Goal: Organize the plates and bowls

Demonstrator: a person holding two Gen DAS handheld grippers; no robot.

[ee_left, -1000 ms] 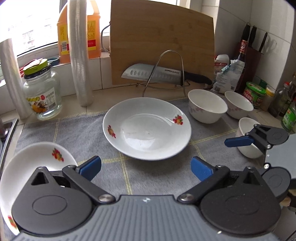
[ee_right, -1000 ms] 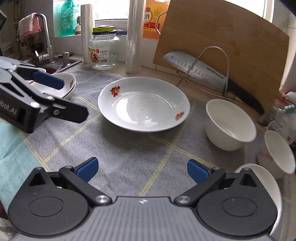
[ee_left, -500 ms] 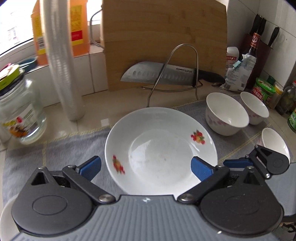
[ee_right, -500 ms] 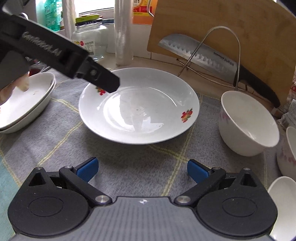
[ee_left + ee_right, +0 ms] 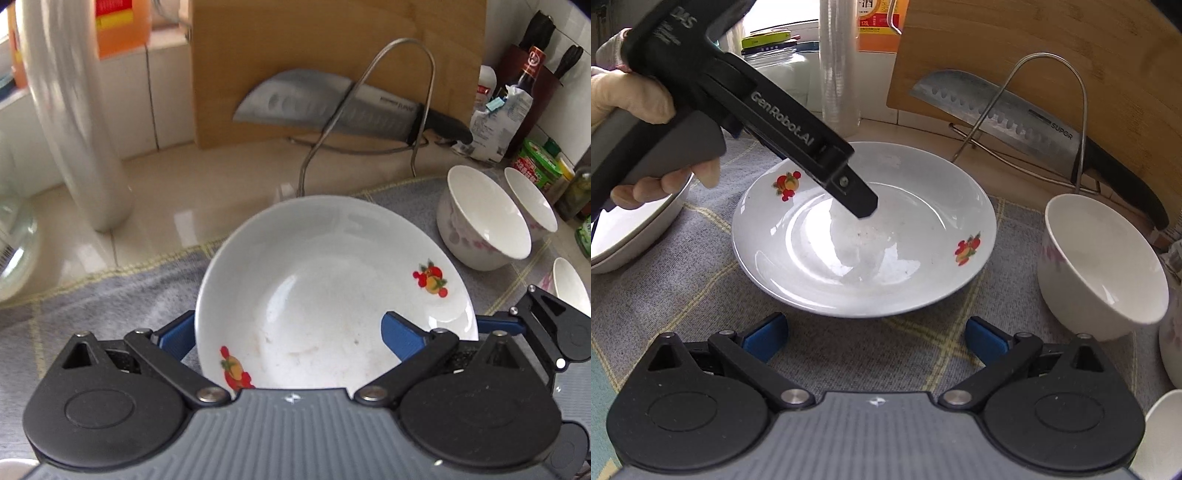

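Desk: pale glossy top (image 5: 207, 192), partly covered by a grey cloth (image 5: 683, 295) with yellow grid lines.
Room: kitchen; white tiled wall and a window sill behind the desk.
Back row: board (image 5: 332, 55) leaning upright; knife (image 5: 332, 107) lying across a wire rack (image 5: 421, 110), blade to the left, handle to the right; film roll (image 5: 70, 110) standing upright; jar (image 5: 775, 55) beside it; orange bottle (image 5: 122, 26) on the sill; knife block (image 5: 535, 77), bottles and packets in the right corner.
Plate: white, fruit motifs, (image 5: 864, 232) resting flat on the cloth mid-desk, open side up; round, so no long axis.
Other plates: a stack (image 5: 631, 236) at the left edge, on the cloth, apart from the plate.
Bowls: one (image 5: 1100, 266) just right of the plate, upright; a second (image 5: 532, 210) close behind it; a third (image 5: 570, 284) nearer the right edge.
Left gripper: (image 5: 291, 332) jaws spread wide, straddling the plate's near-left rim, one finger over the plate's inside, one outside the rim; contact cannot be told. A hand (image 5: 646, 107) holds it.
Right gripper: (image 5: 875, 336) jaws spread, empty, over bare cloth just short of the plate's near rim.
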